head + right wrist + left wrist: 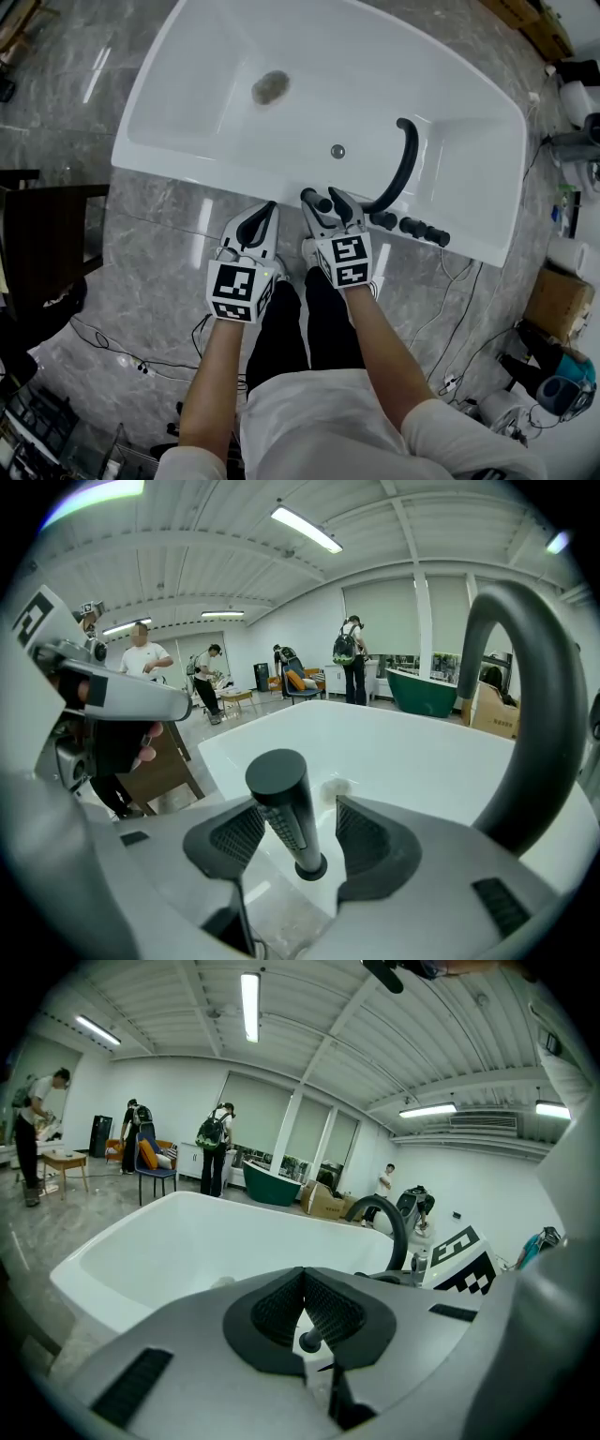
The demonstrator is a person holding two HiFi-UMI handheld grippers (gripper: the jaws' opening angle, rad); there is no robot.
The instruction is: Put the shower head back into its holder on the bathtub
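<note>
The shower head (317, 199) is a black cylinder standing upright on the near rim of the white bathtub (169, 157), left of the curved black spout (405, 159). My right gripper (325, 202) is open around it, one jaw on each side. In the right gripper view the shower head (286, 808) rises between the ribbed pads (361, 836), with a clear gap on its right side. My left gripper (270, 206) hovers just left of it over the rim, shut with nothing in it. The left gripper (303, 1274) view shows its tips meeting.
Black knobs (412, 227) line the rim to the right of the spout. The tub has a drain (270, 87) and an overflow (337, 151). A dark chair (47, 234) stands at the left, cables (141, 361) lie on the floor, and a cardboard box (558, 300) is at the right. People stand far behind.
</note>
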